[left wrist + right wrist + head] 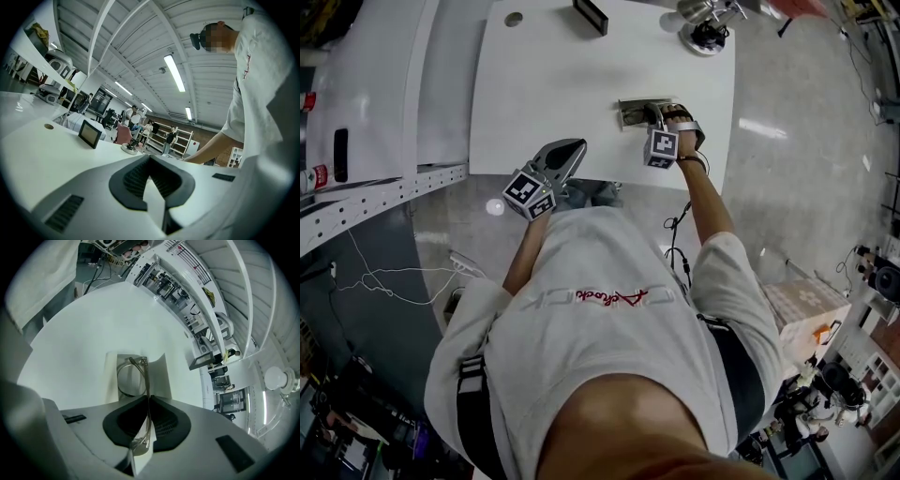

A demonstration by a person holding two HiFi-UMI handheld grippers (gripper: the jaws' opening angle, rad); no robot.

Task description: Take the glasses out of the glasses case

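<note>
- Where the white table [581,84] nears its right-hand near corner, the glasses case [630,113] is laid open, with its flaps spread on the top.
- The right gripper [149,398] is tipped down over the case, and its jaws are clamped together on the clear frame of the glasses [132,376].
- One round lens is seen just beyond the jaws, over the pale lining of the case; whether the glasses are lifted clear of that lining cannot be told.
- The left gripper [150,158] is held level at the table's near edge, well apart from the case; its dark pads are brought tip to tip, and nothing is caught between them.
- A small dark screen [591,14] is stood at the far edge, and a round hole [514,19] is cut near the far left corner.
</note>
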